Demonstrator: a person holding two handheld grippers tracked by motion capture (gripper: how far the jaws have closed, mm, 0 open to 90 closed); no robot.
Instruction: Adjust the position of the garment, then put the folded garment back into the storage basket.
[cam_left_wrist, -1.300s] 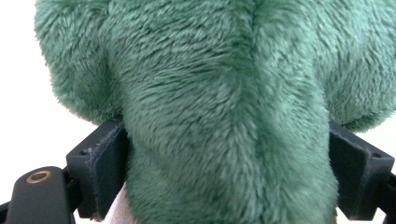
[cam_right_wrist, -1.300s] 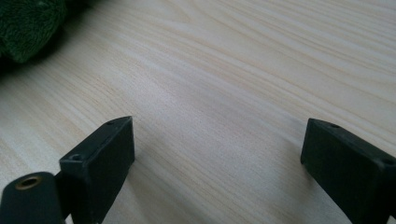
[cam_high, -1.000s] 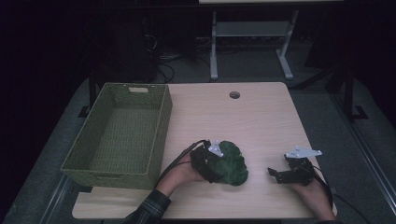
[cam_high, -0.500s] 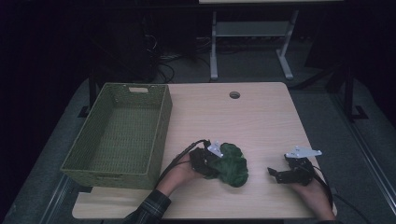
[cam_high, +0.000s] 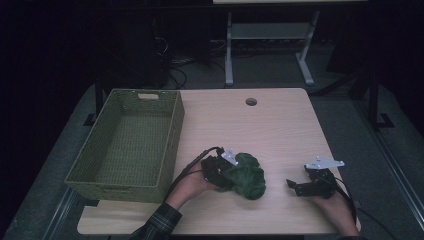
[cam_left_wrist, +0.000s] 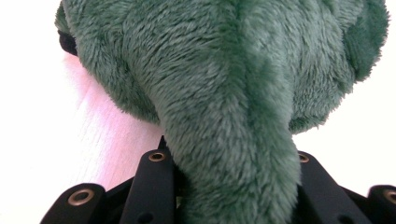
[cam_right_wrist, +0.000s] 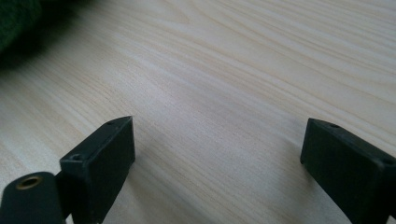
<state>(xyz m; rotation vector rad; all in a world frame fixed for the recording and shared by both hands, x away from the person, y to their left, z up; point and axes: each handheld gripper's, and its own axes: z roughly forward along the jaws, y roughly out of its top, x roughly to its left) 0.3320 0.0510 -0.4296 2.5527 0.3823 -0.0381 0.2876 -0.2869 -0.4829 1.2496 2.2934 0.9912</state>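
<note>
- Since the earlier frame, the left tool has just clamped its jaws onto the green plush toy.
- Toy lies near the desk's front edge.
- Left gripper view: fur pinched between jaws.
- Right tool released, well apart.

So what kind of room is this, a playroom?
More likely a lab or workshop for recording tasks. A plain wooden table stands on grey carpet, tangled cables lie on the floor behind it, and a metal stand stands nearby.

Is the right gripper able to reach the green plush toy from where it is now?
Probably yes: only bare table lies between the open right gripper and the green plush toy, though the left gripper already grips it.
</note>
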